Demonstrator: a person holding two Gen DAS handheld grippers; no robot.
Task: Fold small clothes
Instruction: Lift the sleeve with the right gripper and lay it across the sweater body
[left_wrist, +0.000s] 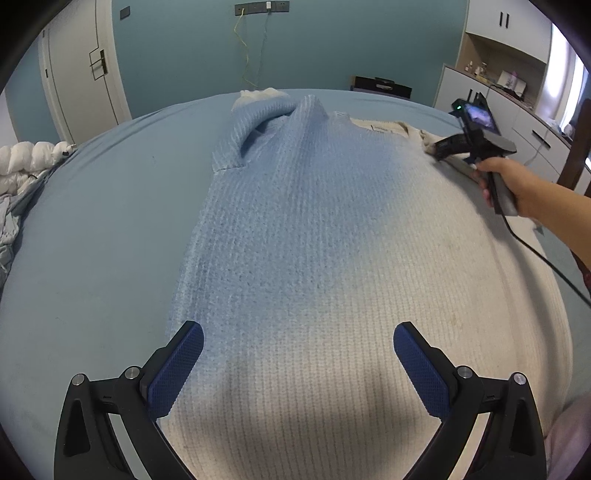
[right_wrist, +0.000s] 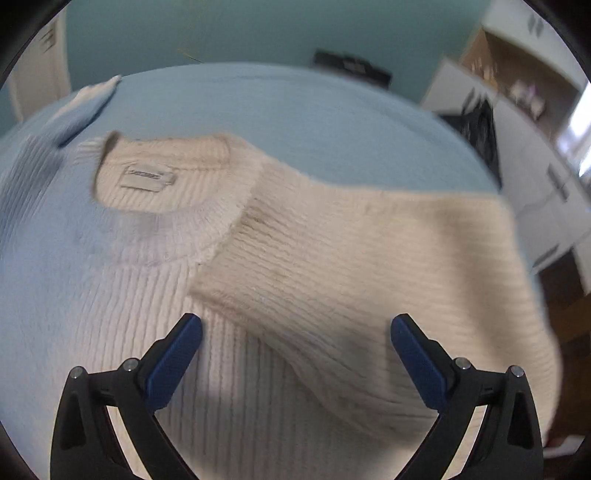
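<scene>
- Ribbed knit sweater (left_wrist: 314, 229), blue fading to cream, lies flat on the pale blue bed sheet (left_wrist: 92, 221), neckline at the far end.
- Blue sleeve (left_wrist: 255, 122) is folded in over the chest; cream sleeve (right_wrist: 351, 258) lies across the body, its cuff just beside the collar (right_wrist: 177, 218) with the sewn label (right_wrist: 149, 177).
- Left gripper (left_wrist: 298, 363): blue-padded jaws wide apart over the hem end, nothing between them.
- Right gripper (right_wrist: 296, 352): jaws apart above the cream sleeve, pads not pressing on it; view blurred.
- A hand (left_wrist: 517, 184) grasps the right gripper's handle near the cream shoulder.
</scene>
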